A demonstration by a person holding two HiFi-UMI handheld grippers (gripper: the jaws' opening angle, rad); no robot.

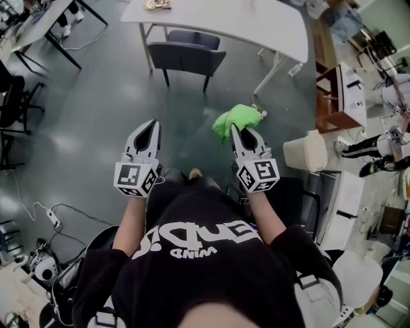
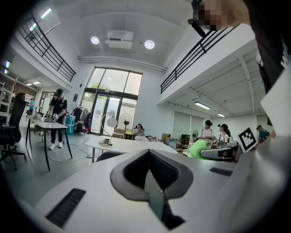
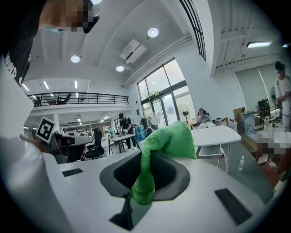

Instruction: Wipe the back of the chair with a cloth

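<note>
The right gripper [image 1: 238,132] has the green cloth [image 1: 236,119] pinched in its jaws. The left gripper [image 1: 151,125] has its jaws together on nothing. The chair [image 1: 186,56] stands well ahead. It seems the wiping is not yet begun, so next the cloth must reach the chair's back.

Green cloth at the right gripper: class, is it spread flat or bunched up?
Bunched up: the green cloth hangs crumpled in folds from the right gripper, which is shut on it.

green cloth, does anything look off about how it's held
Nothing stands out. The green cloth is pinched by the right gripper, bunched above its jaws; the left gripper is shut and empty; the chair stands upright at the table.
</note>
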